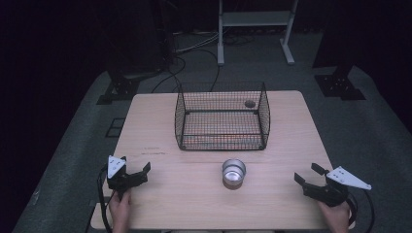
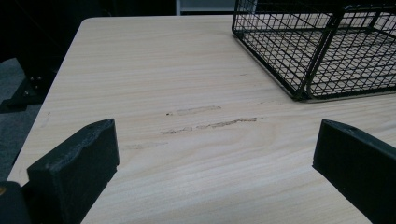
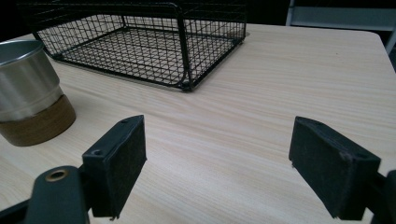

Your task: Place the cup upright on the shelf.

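while both grippers rest low on the tabletop (image 1: 160, 194), a metal cup (image 1: 233, 173) with a brown base stands upright just in front of the wire basket (image 1: 222, 116). the left gripper (image 1: 135, 173) sits well to the left of the cup, its fingers (image 2: 74, 172) apart and holding nothing. the right gripper (image 1: 308, 175) sits well to the cup's right, fingers (image 3: 116, 163) likewise apart.

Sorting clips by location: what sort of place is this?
Probably a lab or recording studio: a lone wooden table on grey carpet, dark surroundings, cables across the floor, and black stand bases beside it.
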Motion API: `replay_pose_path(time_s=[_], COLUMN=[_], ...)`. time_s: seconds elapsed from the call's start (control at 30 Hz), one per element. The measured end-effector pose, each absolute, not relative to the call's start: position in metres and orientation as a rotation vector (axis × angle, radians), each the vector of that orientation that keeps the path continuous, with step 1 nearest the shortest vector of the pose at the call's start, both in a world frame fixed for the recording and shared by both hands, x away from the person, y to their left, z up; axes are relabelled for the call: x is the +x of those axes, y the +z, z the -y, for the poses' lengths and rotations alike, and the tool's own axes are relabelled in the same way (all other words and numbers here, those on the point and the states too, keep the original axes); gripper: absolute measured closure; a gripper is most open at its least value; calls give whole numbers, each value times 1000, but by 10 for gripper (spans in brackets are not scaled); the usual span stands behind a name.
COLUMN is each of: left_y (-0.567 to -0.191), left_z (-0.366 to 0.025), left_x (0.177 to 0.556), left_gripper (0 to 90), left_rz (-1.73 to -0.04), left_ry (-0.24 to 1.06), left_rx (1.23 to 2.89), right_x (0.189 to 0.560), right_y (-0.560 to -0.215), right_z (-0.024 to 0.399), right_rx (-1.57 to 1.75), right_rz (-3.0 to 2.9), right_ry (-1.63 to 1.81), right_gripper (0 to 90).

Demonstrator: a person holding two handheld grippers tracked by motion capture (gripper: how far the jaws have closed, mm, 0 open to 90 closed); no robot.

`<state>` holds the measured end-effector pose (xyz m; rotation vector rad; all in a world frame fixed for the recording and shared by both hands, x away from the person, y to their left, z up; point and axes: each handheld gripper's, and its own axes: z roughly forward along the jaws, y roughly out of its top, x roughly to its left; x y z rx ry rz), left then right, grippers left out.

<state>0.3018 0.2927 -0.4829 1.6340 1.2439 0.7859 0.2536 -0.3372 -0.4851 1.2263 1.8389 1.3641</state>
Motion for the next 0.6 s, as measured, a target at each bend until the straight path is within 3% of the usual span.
replay_pose_path(time_s=[0.6], left_y=[-483], left_z=[-292], left_x=[302], left_gripper=[0], left_rz=[-1242], left_ry=[781], left_rx=[1636], right_x=[250], right_y=[-475], right_z=[316], right_rx=[1132], right_rz=[-1891], right_ry=[1371], right_gripper=[180])
